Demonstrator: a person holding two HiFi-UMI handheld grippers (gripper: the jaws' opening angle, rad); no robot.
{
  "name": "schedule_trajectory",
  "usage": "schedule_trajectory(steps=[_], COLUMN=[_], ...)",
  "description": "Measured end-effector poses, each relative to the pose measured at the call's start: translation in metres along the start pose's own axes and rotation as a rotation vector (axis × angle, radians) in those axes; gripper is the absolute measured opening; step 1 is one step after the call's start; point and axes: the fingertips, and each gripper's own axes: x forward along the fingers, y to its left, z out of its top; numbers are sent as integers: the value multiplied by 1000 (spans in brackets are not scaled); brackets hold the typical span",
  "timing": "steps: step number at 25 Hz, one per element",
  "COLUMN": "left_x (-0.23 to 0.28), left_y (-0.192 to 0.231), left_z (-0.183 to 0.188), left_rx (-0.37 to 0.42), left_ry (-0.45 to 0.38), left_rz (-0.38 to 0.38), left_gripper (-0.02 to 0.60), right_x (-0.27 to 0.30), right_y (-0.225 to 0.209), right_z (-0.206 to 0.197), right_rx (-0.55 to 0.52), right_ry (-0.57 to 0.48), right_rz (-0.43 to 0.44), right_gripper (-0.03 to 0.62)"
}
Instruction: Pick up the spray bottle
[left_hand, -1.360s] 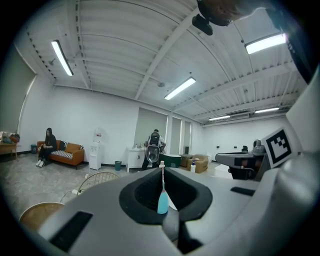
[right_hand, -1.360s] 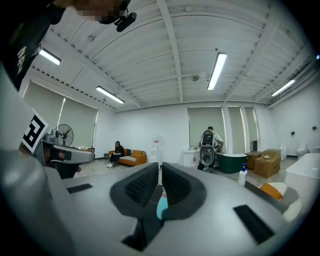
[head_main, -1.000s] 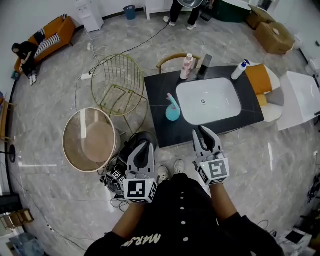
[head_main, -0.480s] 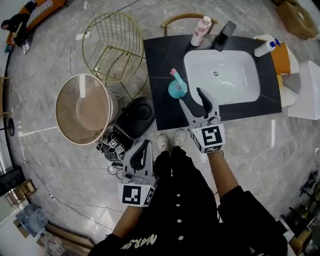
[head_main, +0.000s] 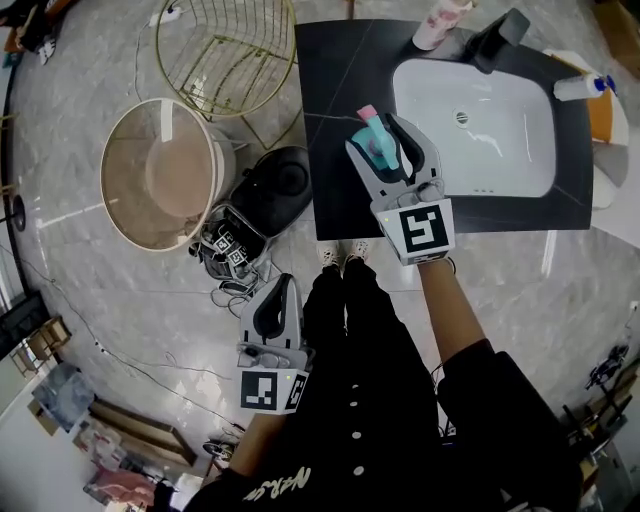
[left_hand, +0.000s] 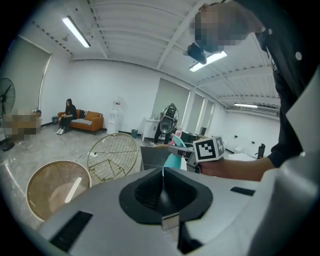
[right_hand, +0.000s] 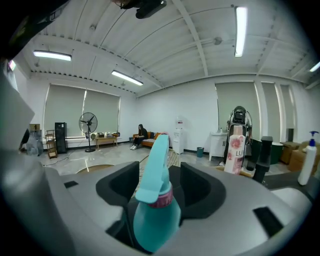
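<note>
I read the spray bottle (right_hand: 152, 215) as standing upright on the black counter (head_main: 330, 110), just left of the white sink (head_main: 480, 130). It sits directly between the two jaws of the right gripper (head_main: 380, 138). The jaws are apart, one on each side of the teal body, and I see no sign that they are pressing on it. The bottle's long axis is vertical and crosses the line along which the jaws close, so the coming move should need only a squeeze and then a straight lift. The left gripper (head_main: 278, 292) hangs low beside my leg, well apart from the counter, with its jaws together and nothing in them. For legible text, the pink bottle (right_hand: 234, 145) behind the sink shows the letters "LU". The band at the spray bottle's neck is too small to read.
</note>
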Motion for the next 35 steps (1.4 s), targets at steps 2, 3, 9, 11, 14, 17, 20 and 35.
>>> schedule_trajectory(steps=[2,3,9,11,14,17,20,35], left_x=[-1,-1,-2,-1,2,3,1,12], left_y=[4,6,12,12,10,5,1,-56], left_z=[-4,-5,-6,-2,8,23,41,138], left_rx=[-7,-9,-15,-10,3,21,34,135], left_ry=[8,11,6,-2,-25,-56,-83,-303], left_rz=[15,22,55,53,43,25,18,-153], left_gripper=[17,17,17,17,17,17,17,17], right_x=[7,9,12,10,1,-16,-43,-208], right_y=[2,2,0,-1,-2,-5,-9,-42], right_z=[1,2,5,9,19,35,55,135], right_rx=[-10,-17,-45,-38,-49,-43,-26,-25], right_ry=[-13,-20,-40,-47,-55,-63,-71,-146], right_rz=[2,-2,-19,-20,-20,-34,-60,-297], right_gripper=[231,201,103,101,100,100,100,100])
